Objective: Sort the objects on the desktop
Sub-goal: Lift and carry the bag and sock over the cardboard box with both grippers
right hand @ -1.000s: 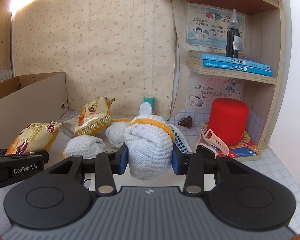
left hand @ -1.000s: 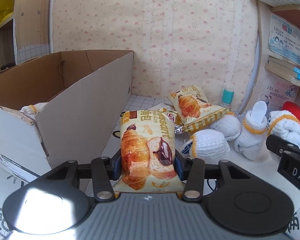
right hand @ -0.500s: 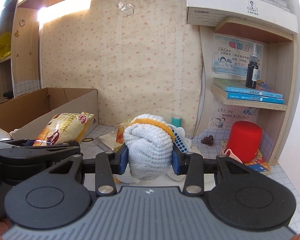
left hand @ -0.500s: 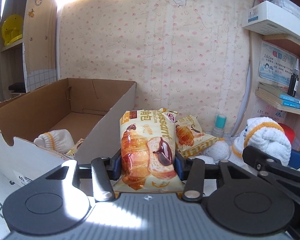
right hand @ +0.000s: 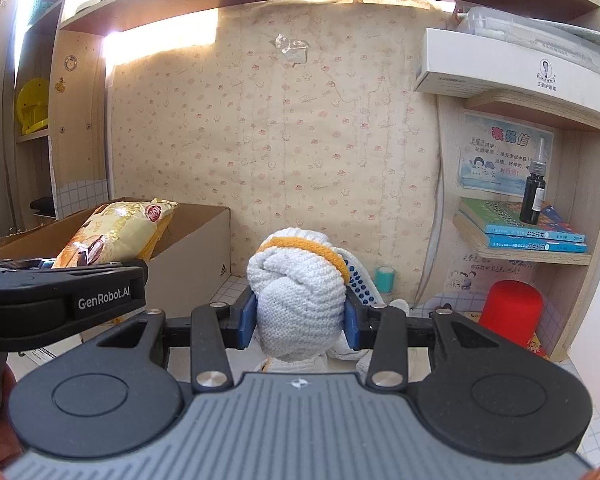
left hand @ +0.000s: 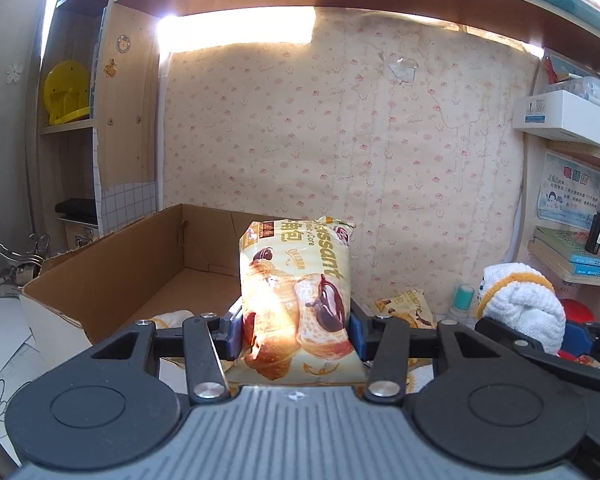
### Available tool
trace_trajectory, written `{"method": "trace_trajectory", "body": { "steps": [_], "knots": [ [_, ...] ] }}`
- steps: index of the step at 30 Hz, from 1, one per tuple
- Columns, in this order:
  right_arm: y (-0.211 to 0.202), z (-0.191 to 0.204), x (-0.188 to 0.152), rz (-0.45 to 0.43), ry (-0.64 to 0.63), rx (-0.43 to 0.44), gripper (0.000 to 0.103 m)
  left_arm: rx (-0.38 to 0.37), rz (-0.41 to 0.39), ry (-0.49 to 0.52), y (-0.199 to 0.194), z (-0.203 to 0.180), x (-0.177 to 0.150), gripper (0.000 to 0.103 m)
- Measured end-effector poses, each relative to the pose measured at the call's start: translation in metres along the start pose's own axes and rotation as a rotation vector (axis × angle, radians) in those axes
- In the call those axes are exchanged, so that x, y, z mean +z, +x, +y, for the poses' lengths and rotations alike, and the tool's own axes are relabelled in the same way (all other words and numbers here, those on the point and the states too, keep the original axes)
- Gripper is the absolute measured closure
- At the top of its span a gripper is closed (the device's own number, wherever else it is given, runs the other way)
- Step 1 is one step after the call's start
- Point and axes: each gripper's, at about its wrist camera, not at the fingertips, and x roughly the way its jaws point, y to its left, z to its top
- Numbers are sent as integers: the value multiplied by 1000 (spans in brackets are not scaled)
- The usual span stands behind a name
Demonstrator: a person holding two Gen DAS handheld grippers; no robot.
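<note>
My left gripper is shut on a yellow croissant snack bag, held upright above the desk, just right of the open cardboard box. In the right wrist view the same bag tilts over the box. My right gripper is shut on a rolled white sock with an orange band, lifted off the desk. That sock shows at the right in the left wrist view. A white sock lies inside the box. A second croissant bag rests on the desk.
A teal-capped bottle stands by the wallpapered back wall. A red cylinder sits under the right shelf with books and a dark dropper bottle. More white socks lie under my right gripper. Metal clips sit left of the box.
Both grippers have risen with their loads and moved left toward the box. The view now looks down into the box, and the desk items have dropped low in the pictures.
</note>
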Motion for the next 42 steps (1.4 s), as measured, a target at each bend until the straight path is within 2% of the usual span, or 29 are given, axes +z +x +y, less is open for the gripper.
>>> {"method": "trace_trajectory", "body": {
  "steps": [17,29,42],
  "knots": [
    [6,55,25,-21,-55,95,61,67,-41,-49,-14,45,18,53],
    [18,92,33,-15,-85,162,61,141,-28,-95,-6,91,24,53],
    [41,137,37,7,-141,245,61,187,16,-136,12,133,22,53]
  ]
}}
